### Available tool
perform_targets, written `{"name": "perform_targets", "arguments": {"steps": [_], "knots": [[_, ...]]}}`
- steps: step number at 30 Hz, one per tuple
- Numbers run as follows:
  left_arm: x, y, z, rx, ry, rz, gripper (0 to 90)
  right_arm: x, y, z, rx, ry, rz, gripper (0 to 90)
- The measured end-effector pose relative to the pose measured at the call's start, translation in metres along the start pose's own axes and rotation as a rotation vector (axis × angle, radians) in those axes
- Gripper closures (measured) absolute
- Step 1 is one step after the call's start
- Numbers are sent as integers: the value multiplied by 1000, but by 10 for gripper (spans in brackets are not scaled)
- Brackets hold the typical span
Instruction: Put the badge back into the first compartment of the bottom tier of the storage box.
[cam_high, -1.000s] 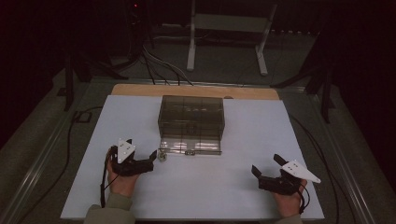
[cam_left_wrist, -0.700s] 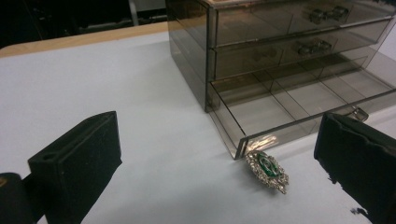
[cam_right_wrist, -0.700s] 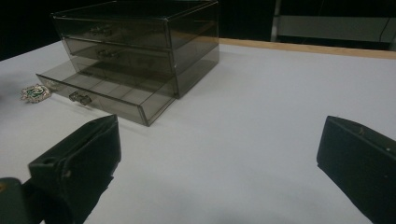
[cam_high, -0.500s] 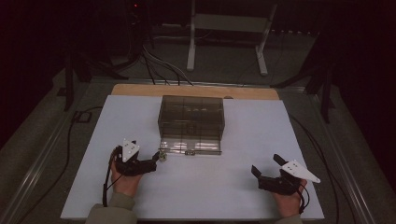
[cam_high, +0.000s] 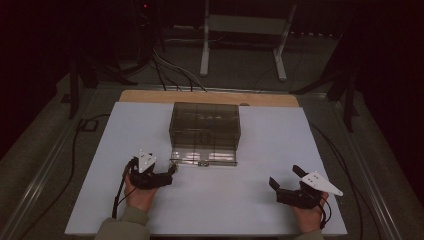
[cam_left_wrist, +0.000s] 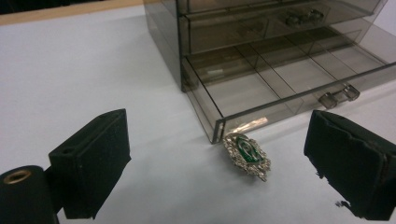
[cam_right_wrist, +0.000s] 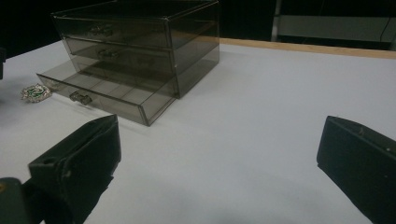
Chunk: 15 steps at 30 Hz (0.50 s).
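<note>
Low over the table (cam_high: 225, 210) — both hand-held grippers, left (cam_high: 172, 170) and right (cam_high: 285, 180), jaws apart.

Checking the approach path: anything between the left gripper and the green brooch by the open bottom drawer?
Nothing visible. The brooch lies on bare white table ahead of the open left gripper, between its jaws' line of sight. Closest thing is the open bottom drawer; its front corner sits right beside the brooch, on the far side.

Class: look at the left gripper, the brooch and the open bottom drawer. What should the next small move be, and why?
Probably ease the left gripper forward and down, then close on the brooch. Its jaws stand open with the brooch lying between and just ahead of them, on the table by the corner of the open bottom drawer, whose compartments look empty. The right gripper rests apart.
</note>
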<state>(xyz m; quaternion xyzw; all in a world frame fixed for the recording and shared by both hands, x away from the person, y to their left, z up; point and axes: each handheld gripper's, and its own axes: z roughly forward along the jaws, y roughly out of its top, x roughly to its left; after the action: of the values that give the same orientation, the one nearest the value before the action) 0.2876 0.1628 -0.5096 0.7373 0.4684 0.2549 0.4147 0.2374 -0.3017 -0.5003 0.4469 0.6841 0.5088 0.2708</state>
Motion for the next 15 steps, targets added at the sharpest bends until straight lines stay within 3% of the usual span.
{"name": "perform_targets", "arguments": {"steps": [15], "knots": [[-7,-4,11,68,-82,-13,217,0,0,1,3,3,-1,3]]}}
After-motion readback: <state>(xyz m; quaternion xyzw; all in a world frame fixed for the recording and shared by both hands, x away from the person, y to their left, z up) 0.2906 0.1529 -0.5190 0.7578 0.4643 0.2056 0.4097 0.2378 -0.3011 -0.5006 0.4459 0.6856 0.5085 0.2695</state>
